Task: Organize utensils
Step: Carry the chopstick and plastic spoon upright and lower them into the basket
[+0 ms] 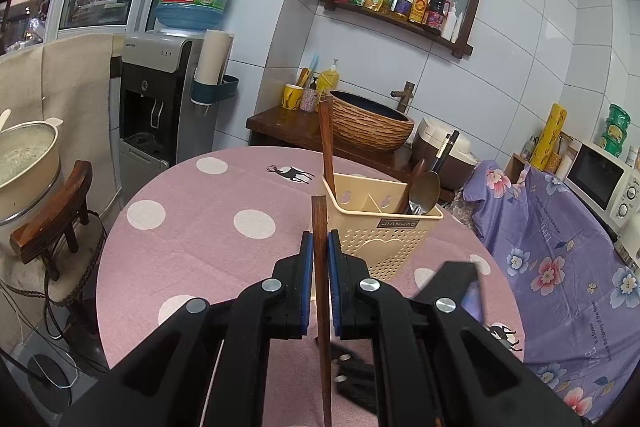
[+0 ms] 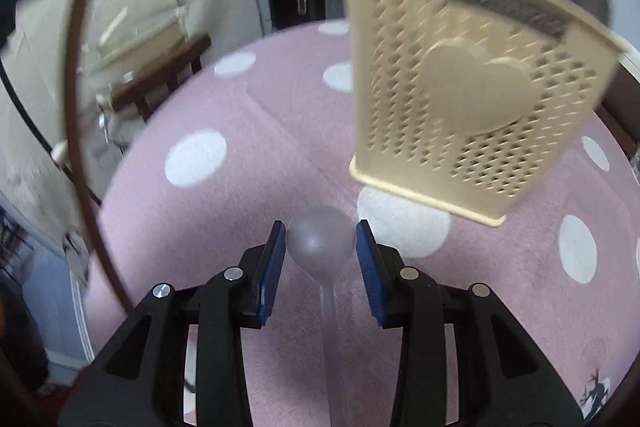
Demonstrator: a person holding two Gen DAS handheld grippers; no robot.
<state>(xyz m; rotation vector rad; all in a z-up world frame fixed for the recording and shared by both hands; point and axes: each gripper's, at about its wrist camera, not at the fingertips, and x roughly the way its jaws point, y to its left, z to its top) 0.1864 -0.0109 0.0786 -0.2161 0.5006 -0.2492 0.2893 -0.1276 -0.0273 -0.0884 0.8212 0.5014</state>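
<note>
1. Clamped between the blue pads of the left gripper (image 1: pixel 319 251), a brown wooden chopstick (image 1: pixel 321 291) stands nearly upright, its squared top poking just above the fingertips and its lower length running down past the jaws.
2. Just ahead and slightly right of that gripper sits the cream perforated utensil holder (image 1: pixel 382 227) on the pink polka-dot tablecloth (image 1: pixel 192 219).
3. Its left compartment holds another wooden chopstick (image 1: pixel 326 143), leaning slightly; its right side holds a metal spoon (image 1: pixel 425 191) and dark-handled utensils, though which compartment exactly I cannot tell.
4. Over on the other side, the right gripper (image 2: pixel 321 242) has its jaws spread moderately wide around the bowl of a second metal spoon (image 2: pixel 321 239) lying on the cloth; the view is blurred, so whether the pads touch it is unclear.
5. Ahead and right of that gripper, the holder rises close by.
6. Beyond the table's far edge stand a water dispenser (image 1: pixel 160 99) and a woven-pattern basin (image 1: pixel 370 119).
</note>
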